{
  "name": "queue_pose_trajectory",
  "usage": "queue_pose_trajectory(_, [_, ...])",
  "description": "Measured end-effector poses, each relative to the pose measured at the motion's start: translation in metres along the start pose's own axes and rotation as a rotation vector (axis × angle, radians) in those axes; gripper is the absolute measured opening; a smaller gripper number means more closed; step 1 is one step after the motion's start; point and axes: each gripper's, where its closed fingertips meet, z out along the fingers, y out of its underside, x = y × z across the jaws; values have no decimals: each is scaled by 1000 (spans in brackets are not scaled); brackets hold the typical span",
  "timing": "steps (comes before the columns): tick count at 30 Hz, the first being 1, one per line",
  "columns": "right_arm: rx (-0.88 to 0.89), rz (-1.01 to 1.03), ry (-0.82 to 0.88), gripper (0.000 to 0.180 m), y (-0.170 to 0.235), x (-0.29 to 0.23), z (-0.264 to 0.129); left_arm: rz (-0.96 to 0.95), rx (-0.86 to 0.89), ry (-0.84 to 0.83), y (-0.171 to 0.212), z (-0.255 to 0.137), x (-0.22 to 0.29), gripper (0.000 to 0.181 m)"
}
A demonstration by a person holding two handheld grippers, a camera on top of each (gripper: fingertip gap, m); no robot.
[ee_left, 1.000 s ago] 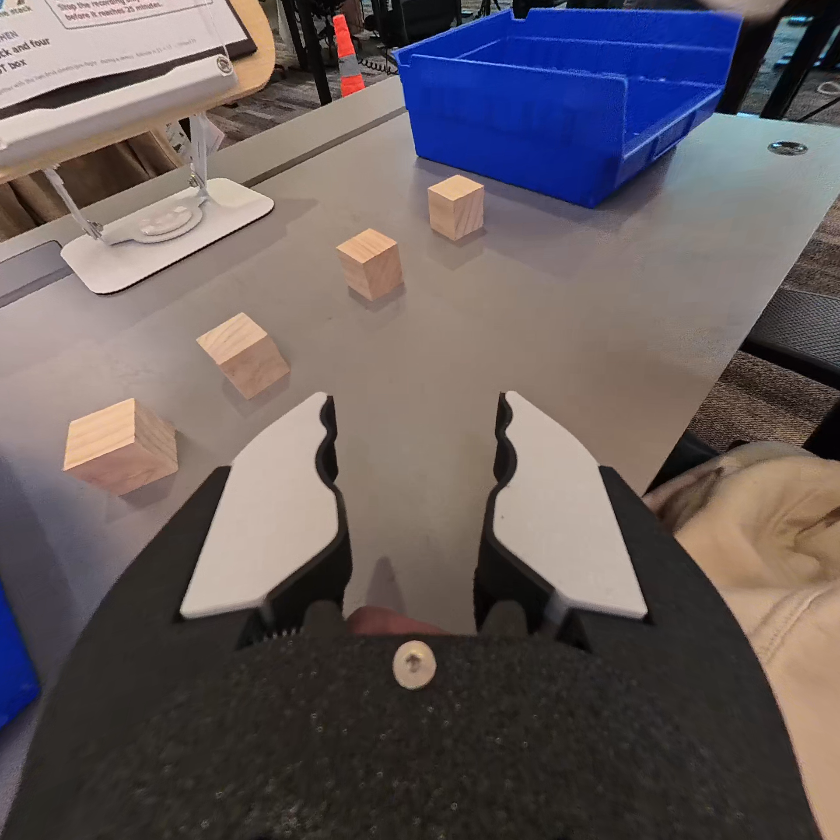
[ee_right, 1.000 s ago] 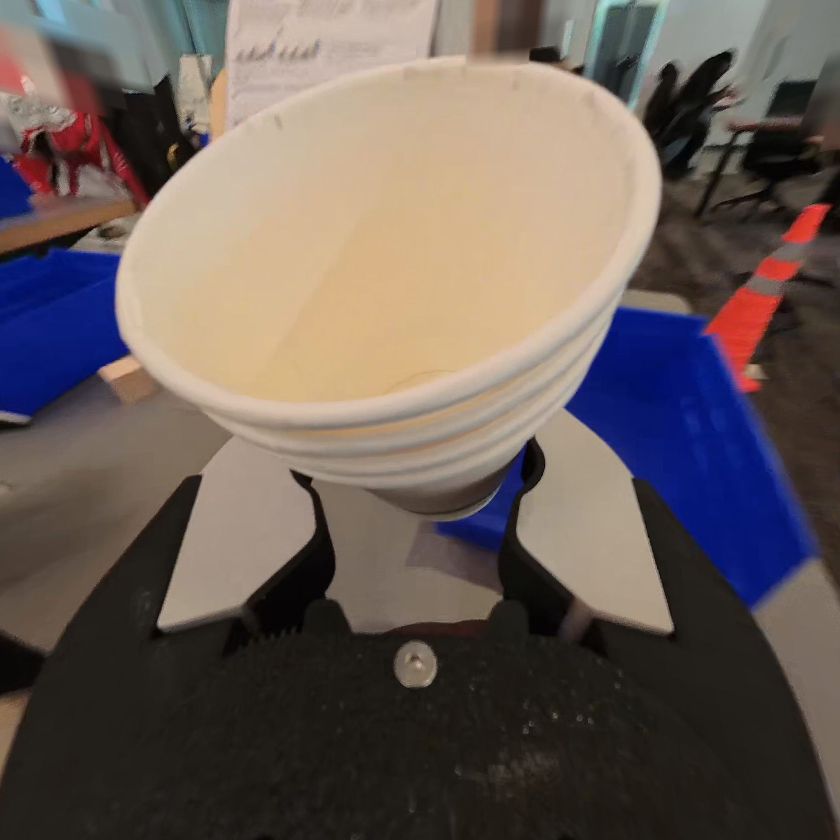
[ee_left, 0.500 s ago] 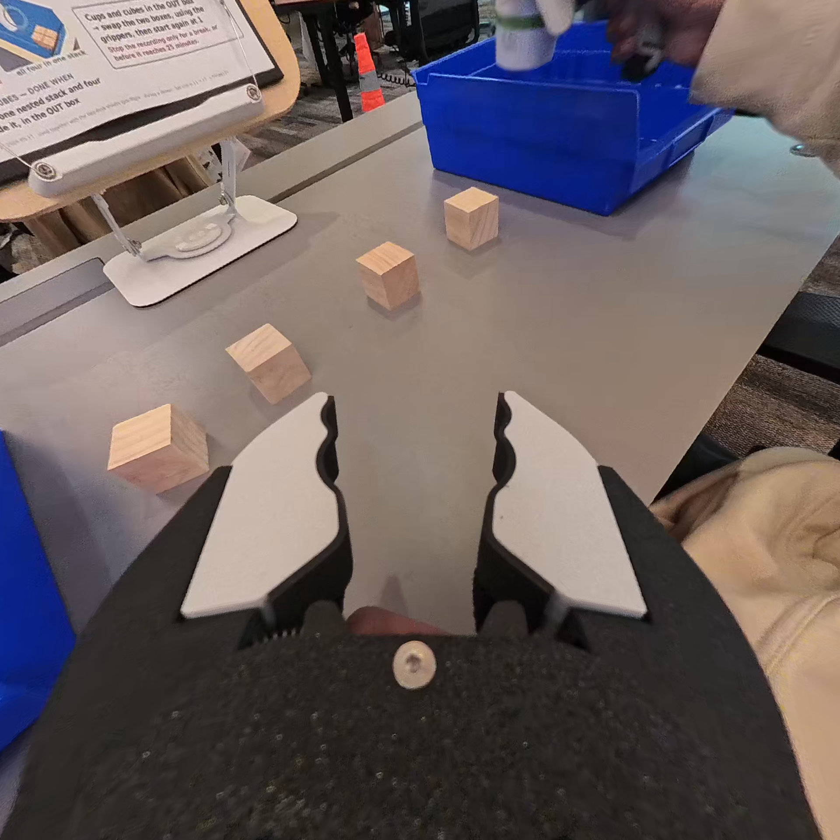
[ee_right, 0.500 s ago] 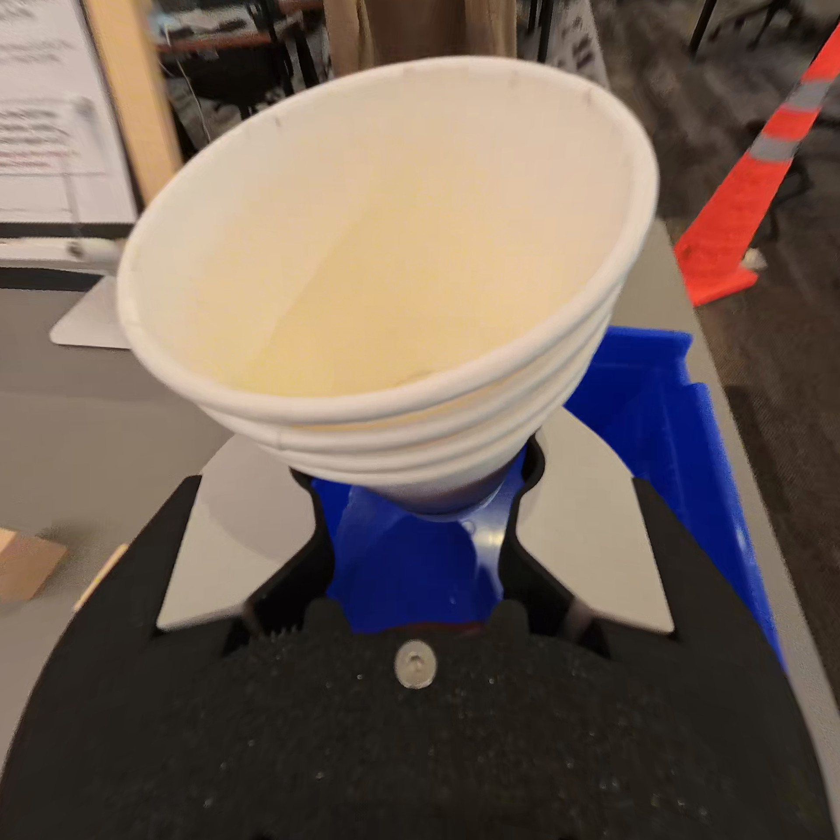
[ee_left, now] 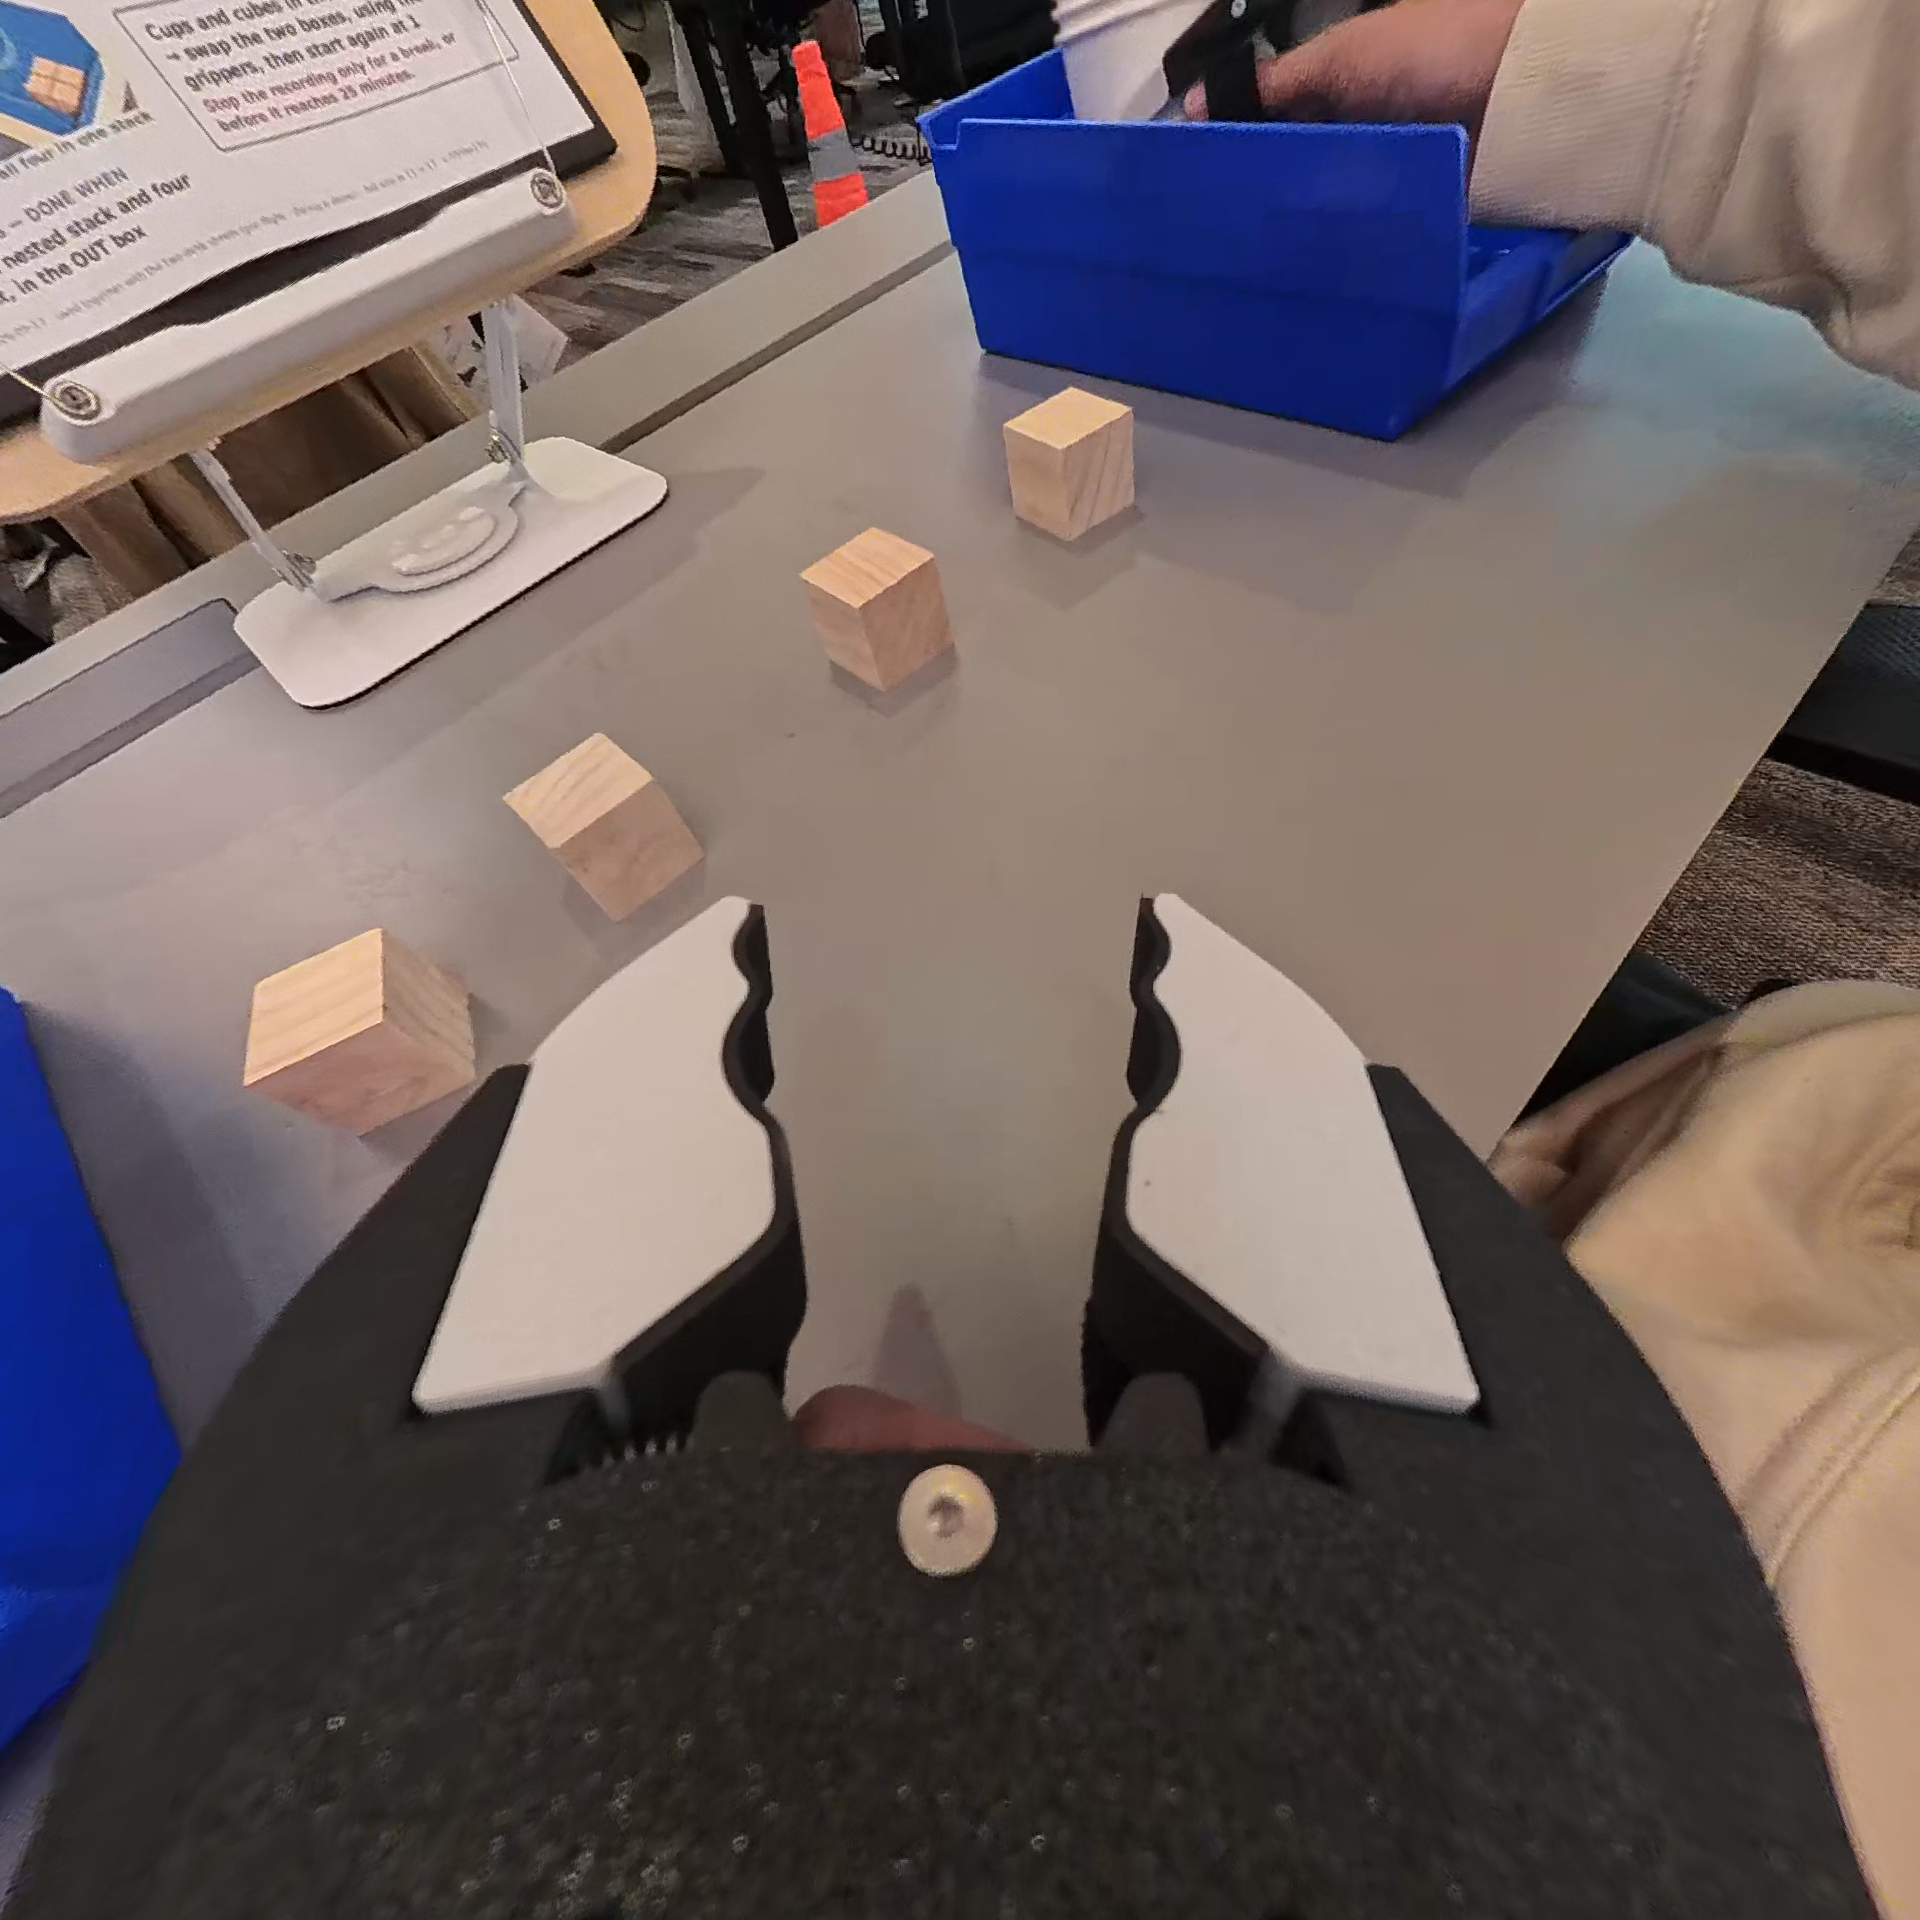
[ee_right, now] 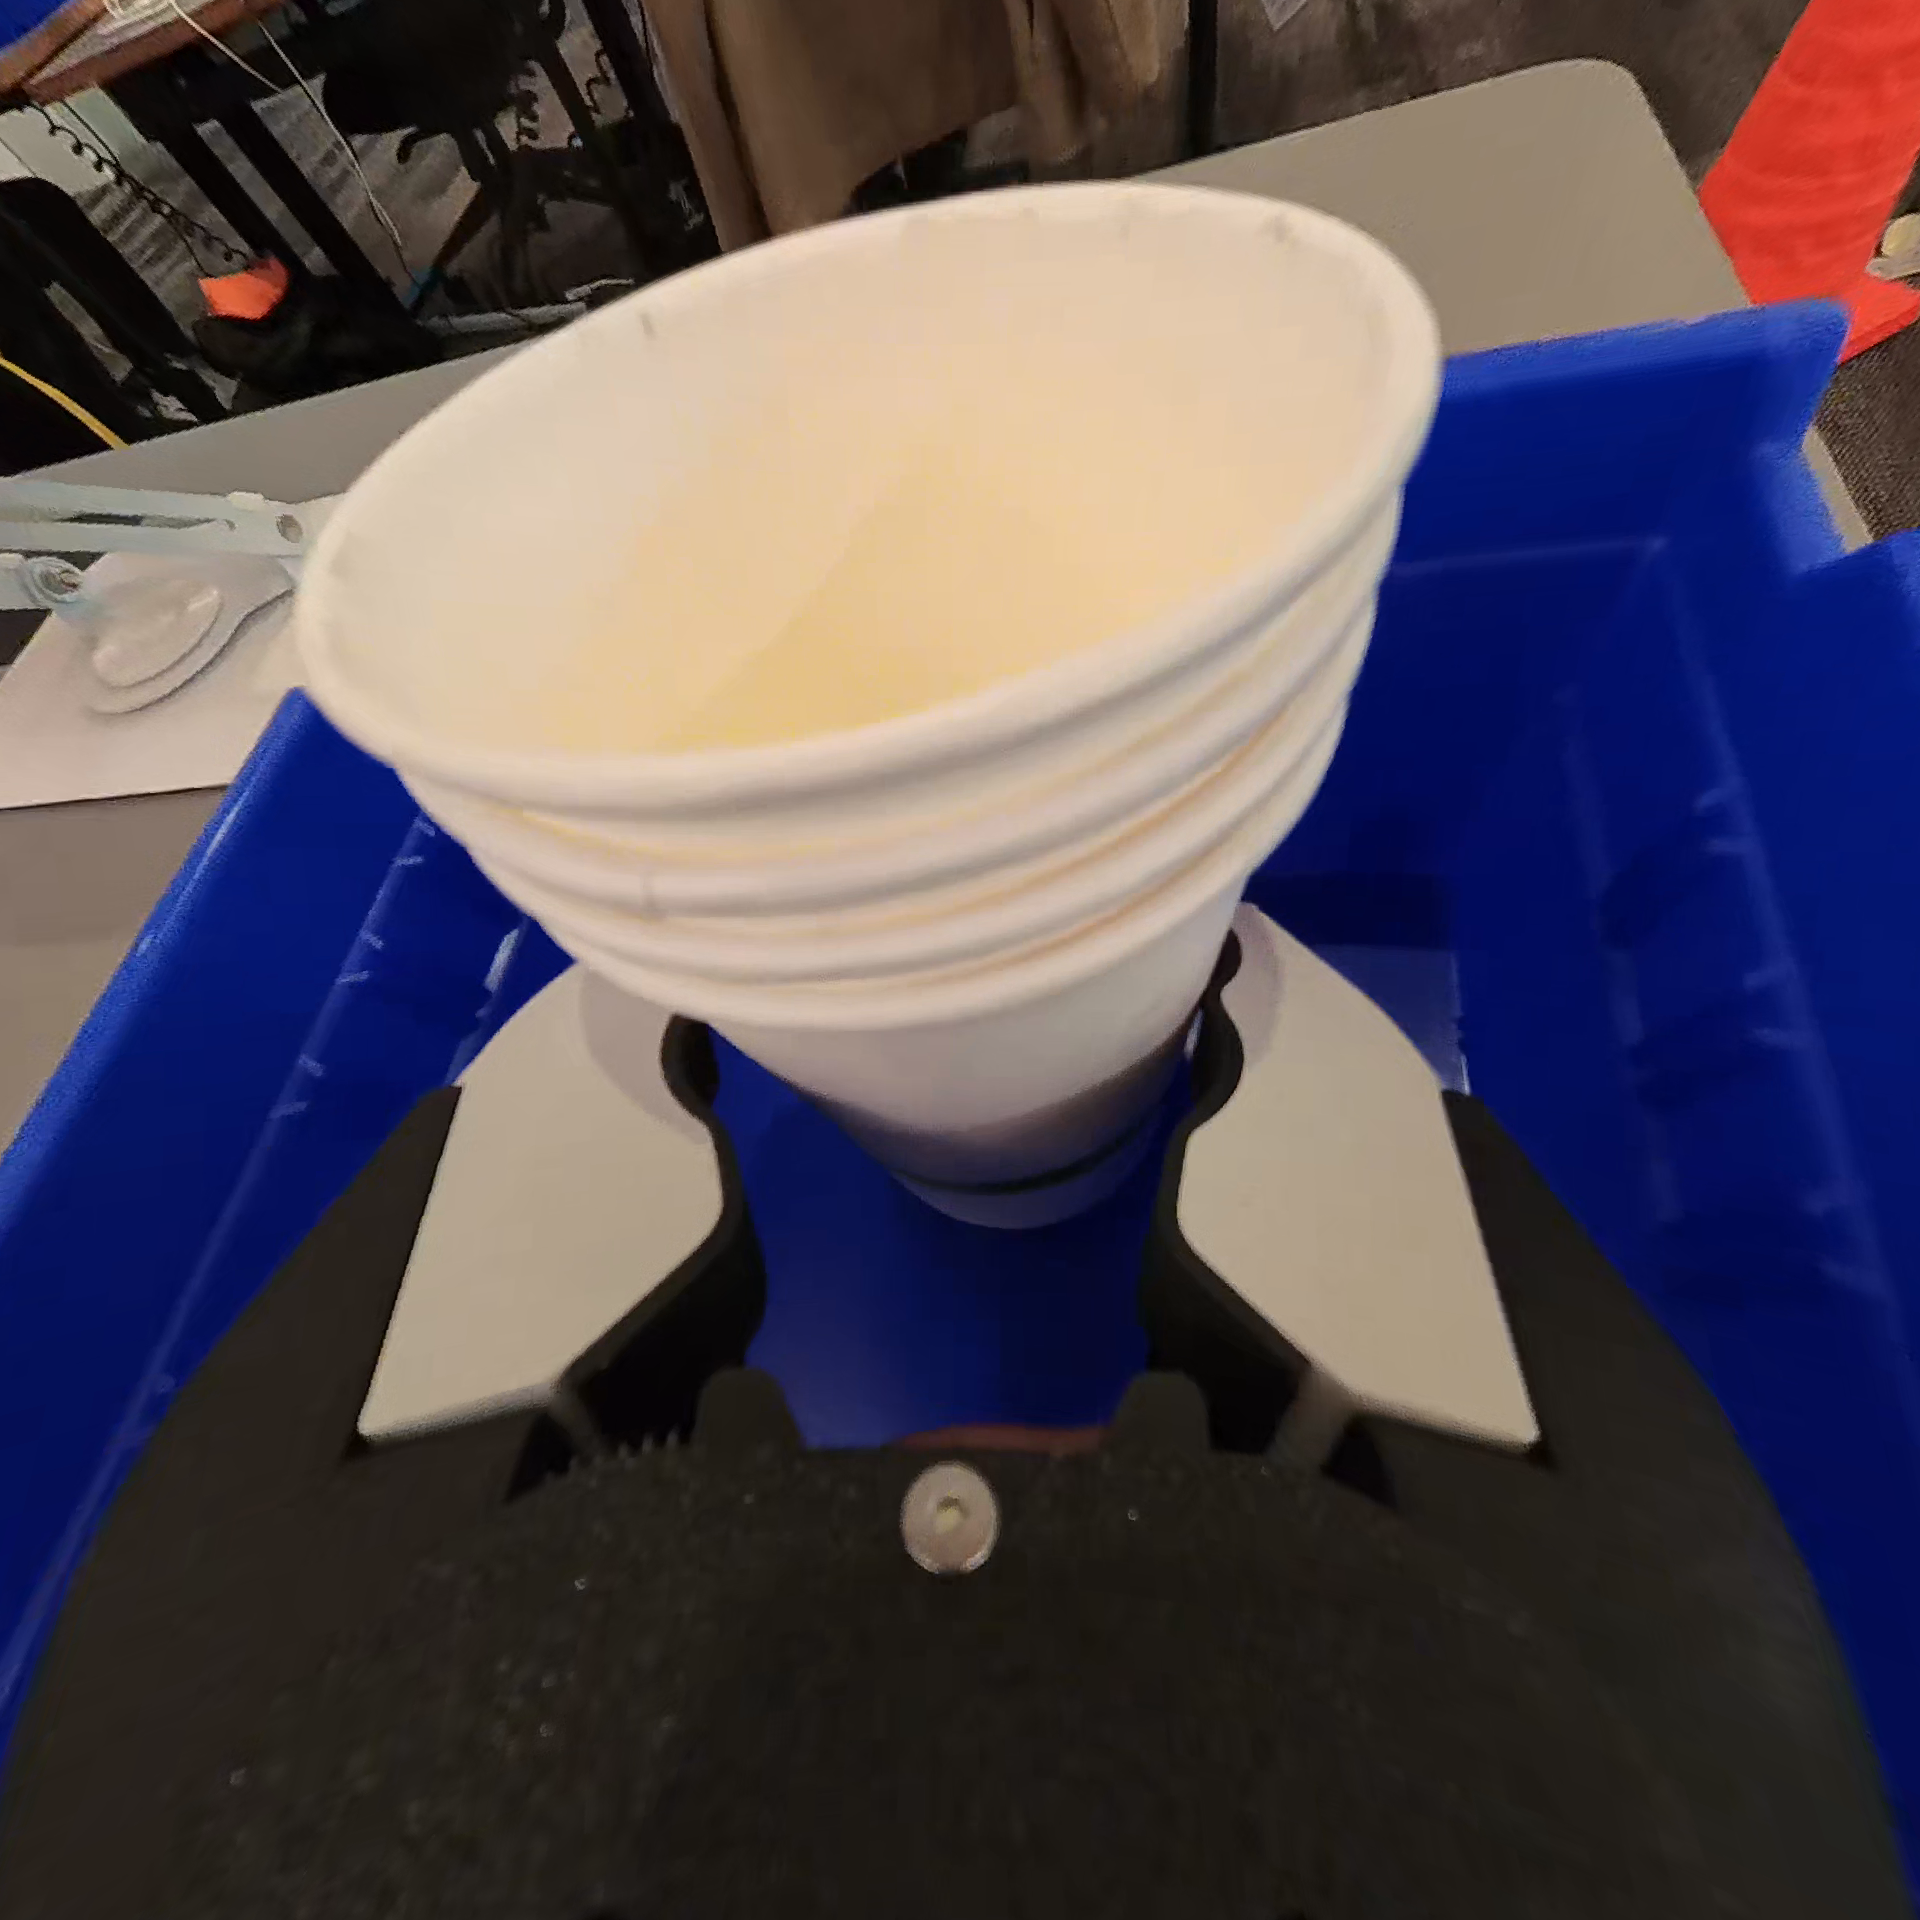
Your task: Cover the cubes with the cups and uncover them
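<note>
Sitting at far left edge of the left wrist view is a blue plastic bin [ee_left: 62, 1351], only partly in frame. Next to it, four pale wooden cubes run in a diagonal row across the grey table [ee_left: 1299, 779]: nearest cube [ee_left: 358, 1029] just beside that bin, second cube [ee_left: 603, 826] tilted on its spot, third cube [ee_left: 878, 608], fourth cube [ee_left: 1070, 462] near the far blue plastic bin [ee_left: 1247, 249]. All bare, apart from each other, nothing over them. Behind the row, a white tablet stand with a printed instruction sheet [ee_left: 312, 260] stands on its flat foot; an orange traffic cone [ee_left: 826, 140] shows on the floor beyond.

Left gripper [ee_left: 951, 920] hangs over bare table w/ fingers spread wide, nothing btwn them, nothing in its way. A cream sleeve [ee_left: 1714, 135] reaches over the far bin at top right.

Right wrist view: right gripper [ee_right: 951, 1049] is clamped on the lower part of a nested stack of white paper cups [ee_right: 883, 623], mouth facing away from the camera and tilted up, inside looks empty. Stack sits above the inside of a blue bin [ee_right: 1662, 831]; can't tell if its base touches the bin floor.
</note>
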Motion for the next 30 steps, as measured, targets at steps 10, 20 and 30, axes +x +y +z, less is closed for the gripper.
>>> queue_pose_trajectory(10, [-112, 3, 2, 96, 17, -5, -5, -21, 5, 14, -1, -1, 1, 66])
queue_pose_trajectory(20, [135, -135, -197, 96, 6, -100, -159, -44, 28, -41, -4, -5, -15, 66])
queue_pose_trajectory(30, [470, -173, -480, 90, 108, -264, -249, -274, 102, -366, 6, -29, -87, 63])
